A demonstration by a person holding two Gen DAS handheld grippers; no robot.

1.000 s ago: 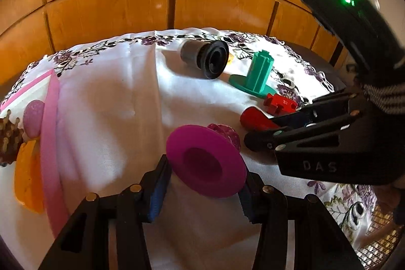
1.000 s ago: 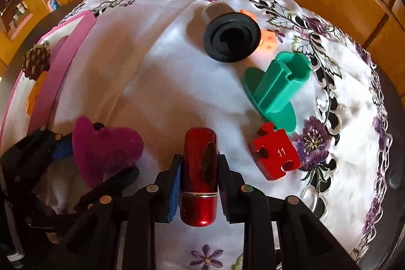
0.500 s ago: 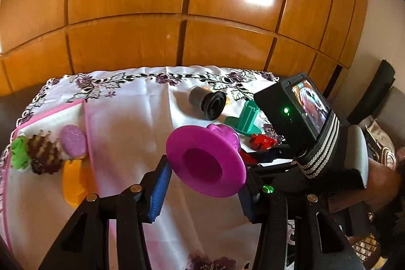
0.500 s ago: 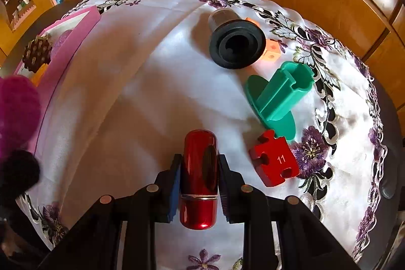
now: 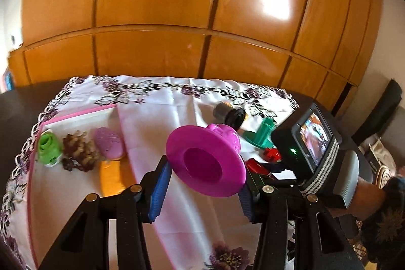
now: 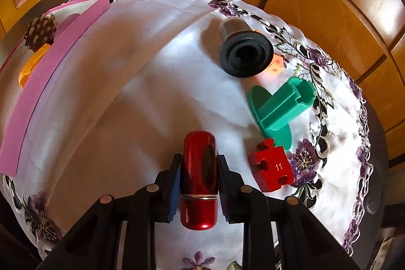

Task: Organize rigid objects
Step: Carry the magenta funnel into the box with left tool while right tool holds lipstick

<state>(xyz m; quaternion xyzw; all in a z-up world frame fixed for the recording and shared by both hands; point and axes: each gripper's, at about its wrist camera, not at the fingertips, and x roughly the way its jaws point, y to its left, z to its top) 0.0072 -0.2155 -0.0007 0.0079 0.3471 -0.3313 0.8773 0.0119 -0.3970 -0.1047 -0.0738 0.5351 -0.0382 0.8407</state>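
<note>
Left gripper (image 5: 202, 187) lifted higher – clamped on magenta disc piece (image 5: 205, 163), pink tray (image 5: 76, 115) ahead-left. Right gripper (image 6: 199, 180) pinching red cylinder (image 6: 200, 179), long axis along fingers – farther from tray.

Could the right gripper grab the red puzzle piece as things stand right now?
Probably not yet. The right gripper is shut on the red cylinder, so it has no free grip. The red puzzle piece lies uncovered on the tablecloth just right of it, so the path looks free.
</note>
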